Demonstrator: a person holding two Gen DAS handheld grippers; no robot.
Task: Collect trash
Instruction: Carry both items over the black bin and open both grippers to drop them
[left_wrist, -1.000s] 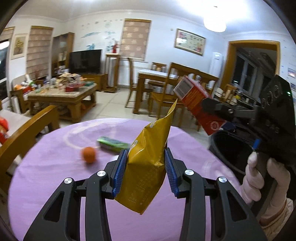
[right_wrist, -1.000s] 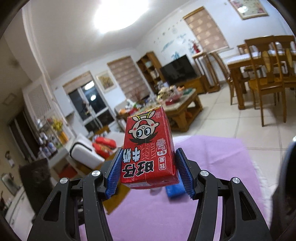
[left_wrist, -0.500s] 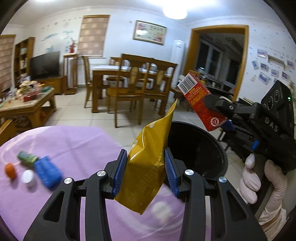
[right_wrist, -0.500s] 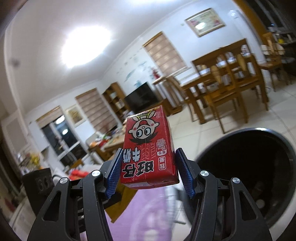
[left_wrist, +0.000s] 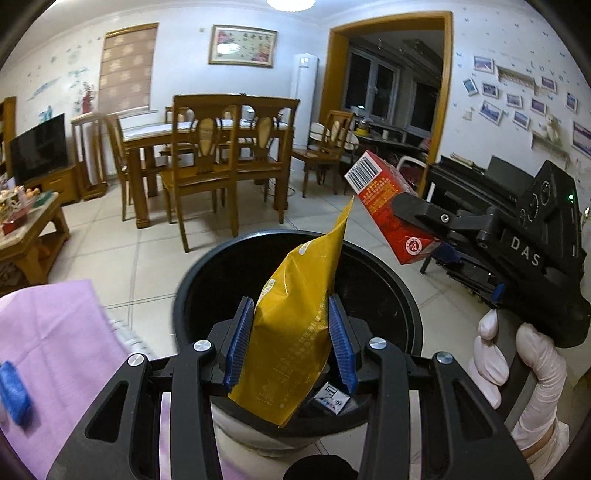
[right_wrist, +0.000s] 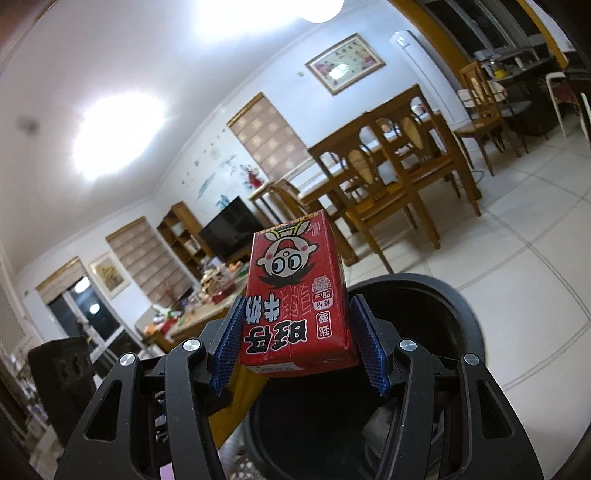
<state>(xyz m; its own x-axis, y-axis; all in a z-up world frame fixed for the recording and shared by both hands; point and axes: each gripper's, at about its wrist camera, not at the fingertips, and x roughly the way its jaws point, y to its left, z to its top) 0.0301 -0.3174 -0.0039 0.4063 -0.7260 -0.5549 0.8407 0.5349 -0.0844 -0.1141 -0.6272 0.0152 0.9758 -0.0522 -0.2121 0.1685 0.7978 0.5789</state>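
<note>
My left gripper is shut on a yellow snack bag and holds it above the open mouth of a black trash bin. My right gripper is shut on a red milk carton; in the left wrist view the carton hangs above the bin's right rim, held by a white-gloved hand. The bin lies just below and ahead in the right wrist view. A small carton lies inside the bin.
The purple-clothed table is at the lower left with a blue item on it. Wooden dining chairs and a table stand behind the bin on the tiled floor. A dark piano is at the right.
Both grippers have swung right, away from the purple table, to above the bin. The bin now fills the middle of both views. Both grips are unchanged.
</note>
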